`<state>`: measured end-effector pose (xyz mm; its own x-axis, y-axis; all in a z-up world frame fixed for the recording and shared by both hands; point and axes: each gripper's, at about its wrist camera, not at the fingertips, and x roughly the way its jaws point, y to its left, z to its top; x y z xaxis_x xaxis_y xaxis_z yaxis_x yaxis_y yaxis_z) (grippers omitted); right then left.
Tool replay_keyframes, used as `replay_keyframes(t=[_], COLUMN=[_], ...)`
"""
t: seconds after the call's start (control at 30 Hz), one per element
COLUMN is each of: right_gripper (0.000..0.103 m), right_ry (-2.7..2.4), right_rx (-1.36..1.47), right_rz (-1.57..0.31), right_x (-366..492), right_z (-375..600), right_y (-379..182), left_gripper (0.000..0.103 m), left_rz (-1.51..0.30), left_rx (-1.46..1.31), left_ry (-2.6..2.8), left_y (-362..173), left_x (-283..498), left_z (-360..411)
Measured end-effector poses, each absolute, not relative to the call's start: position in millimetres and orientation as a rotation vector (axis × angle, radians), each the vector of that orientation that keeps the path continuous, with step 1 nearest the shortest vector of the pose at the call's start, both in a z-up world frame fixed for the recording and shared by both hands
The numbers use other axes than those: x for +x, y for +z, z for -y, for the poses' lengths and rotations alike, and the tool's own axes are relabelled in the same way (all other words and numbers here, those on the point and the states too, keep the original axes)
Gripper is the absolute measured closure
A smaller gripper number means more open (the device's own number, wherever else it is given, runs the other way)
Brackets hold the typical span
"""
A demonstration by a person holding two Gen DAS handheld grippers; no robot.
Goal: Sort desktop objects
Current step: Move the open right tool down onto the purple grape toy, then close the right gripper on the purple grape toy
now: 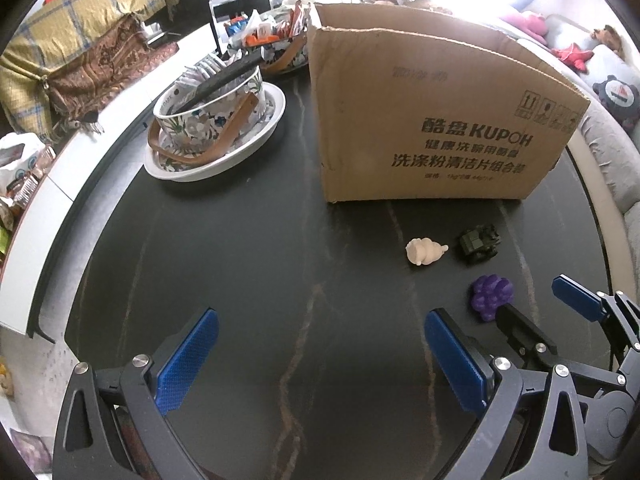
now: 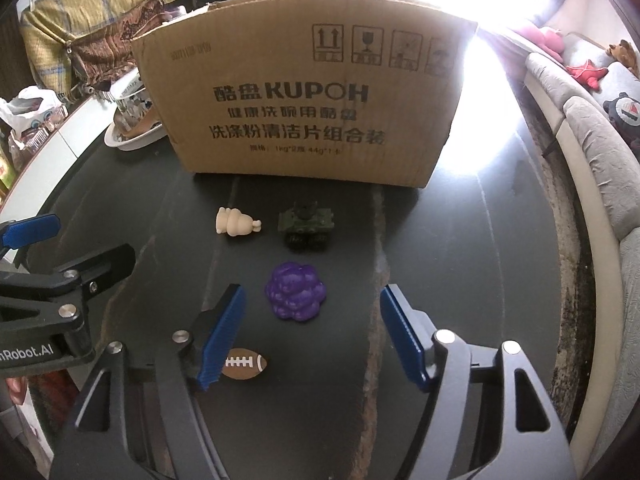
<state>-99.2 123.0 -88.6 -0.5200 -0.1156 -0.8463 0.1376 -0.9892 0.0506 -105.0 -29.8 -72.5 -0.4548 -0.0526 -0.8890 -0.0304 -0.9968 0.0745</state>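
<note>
On the dark table (image 1: 240, 260), an open-topped cardboard box (image 1: 440, 120) (image 2: 304, 100) stands upright. In front of it lie a cream figurine (image 1: 424, 251) (image 2: 236, 222), a green toy army vehicle (image 1: 480, 242) (image 2: 306, 224) and purple toy grapes (image 1: 490, 294) (image 2: 296, 292). My right gripper (image 2: 313, 290) (image 1: 528, 296) is open, its fingertips on either side of the grapes without touching them. A small brown football (image 2: 246, 363) lies by its left finger, partly hidden. My left gripper (image 1: 320, 360) (image 2: 94, 236) is open over bare table, left of the toys.
A floral bowl of packets on a white plate (image 1: 212, 120) (image 2: 132, 136) stands left of the box, with another full basket (image 1: 280, 40) behind it. A grey sofa with plush toys (image 2: 600, 120) curves along the right. A draped chair and a plastic bag (image 1: 20, 156) are on the left.
</note>
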Motion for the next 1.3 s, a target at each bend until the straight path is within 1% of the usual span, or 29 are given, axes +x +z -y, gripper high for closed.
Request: replay_keyframes(t=[0.43,0.63,0.87,1.0,1.23,1.27,1.3], right_gripper=[0.036,0.038,0.044,0.051,0.055,0.056,0.06], right_ry=[-2.591,-2.577,-2.568,-2.558,-2.544,-2.545,-2.546], right_rx=[1.482,1.494,1.508,1.521,1.527,1.527,1.528], right_rz=[-0.032,-0.034,-0.04,-0.039,-0.038,-0.04,-0.041], right_x=[-107,-110,-114,-116,-117,-117,-118], right_z=[-120,-118,-117,-118,-118,-118,-118], right_y=[-100,-106,-111,-116,-120,-121,-121], left_gripper=[0.001,0.001,0.001,0.001,0.001,0.001,0.001], left_rz=[0.122,0.121,0.132,0.133,0.148,0.149,0.151], left_rx=[1.663,1.673,1.678,1.684,1.684,1.684,1.684], left_ry=[-2.636,-2.619,-2.606,-2.599,-2.591,-2.591,-2.59], left_y=[-82,-85,-88,-89,-90,-91,-91], left_x=[-111,-113,-117,-118,-120,-120,-121], left_z=[33,37,38,39,40,40,39])
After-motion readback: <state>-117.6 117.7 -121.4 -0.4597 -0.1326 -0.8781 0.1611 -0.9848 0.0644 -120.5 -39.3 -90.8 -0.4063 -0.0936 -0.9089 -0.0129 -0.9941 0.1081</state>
